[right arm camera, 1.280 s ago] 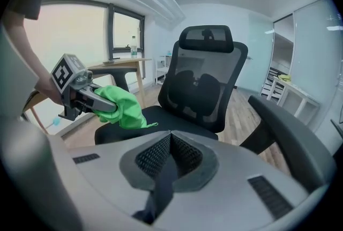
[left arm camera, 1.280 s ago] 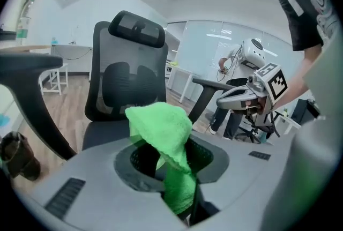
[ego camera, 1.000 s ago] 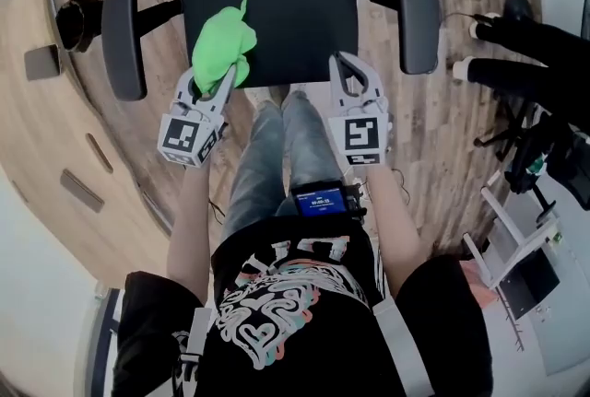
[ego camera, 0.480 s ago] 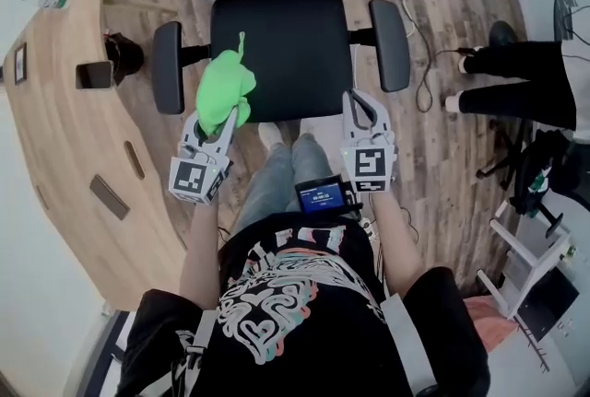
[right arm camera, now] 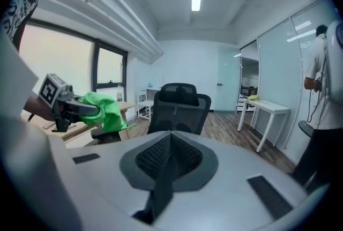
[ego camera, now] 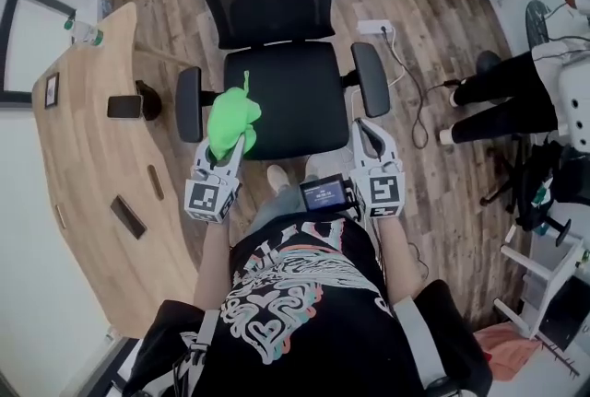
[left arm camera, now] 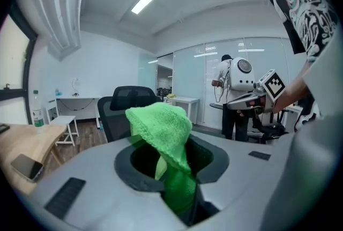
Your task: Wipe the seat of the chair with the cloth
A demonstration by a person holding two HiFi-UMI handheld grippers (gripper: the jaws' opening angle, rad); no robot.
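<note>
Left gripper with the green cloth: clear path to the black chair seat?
Probably yes. The left gripper, jaws shut on the crumpled green cloth, is held by the front left edge of the black padded seat. The seat is bare, and the nearer black armrest stands off to the side.

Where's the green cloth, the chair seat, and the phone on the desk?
green cloth [ego camera: 232, 117]: head view, middle of the bunched part.
chair seat [ego camera: 300, 96]: head view, bare middle of the black cushion.
phone [ego camera: 124, 106]: head view, middle of its dark screen.

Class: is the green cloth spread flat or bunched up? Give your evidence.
Bunched up: the cloth bulges as a crumpled wad, clamped in the left gripper.
</note>
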